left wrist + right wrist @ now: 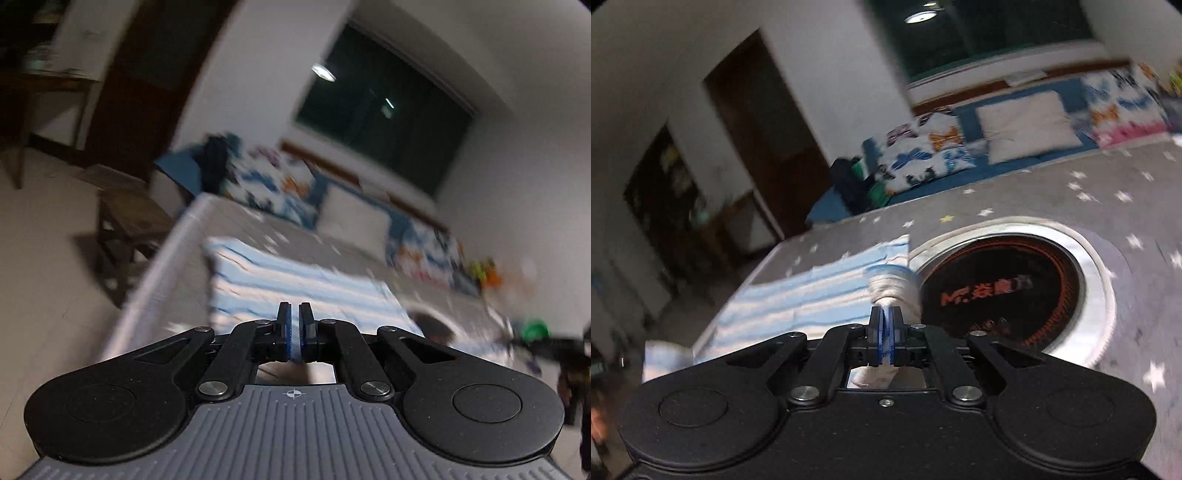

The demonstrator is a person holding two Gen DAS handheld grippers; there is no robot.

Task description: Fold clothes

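Right now both wrist views are tilted & motion-blurred, w/ a grey star-print table cover [1034, 206] under a blue-and-white striped garment [820, 288]. Right gripper [885, 314]: jaws pinched together on a bunched fold of the striped garment, cloth puffing out just ahead of the blue pads [880, 338] and a bit more hanging below them. Rest of the garment lies flat on the cover to the left of that gripper, reaching the table's near-left edge; one corner droops off at far left. Left gripper [294, 314]: jaws almost shut, only a thin slit between the pads; striped cloth shows thru the slit and right behind it, but can't tell from this view if it's actually pinched. In the left view the garment [280, 288] spreads ahead of the gripper across the cover [177, 273]. Only container-like thing: a round silver-rimmed recess [1100, 295] in the table, just right of the bunched fold, w/ a dark disc [997, 291] w/ orange lettering inside; no cloth in it. Behind the table: butterfly-print cushions [923, 147], a plain white cushion [1027, 125], a dark window [384, 110]
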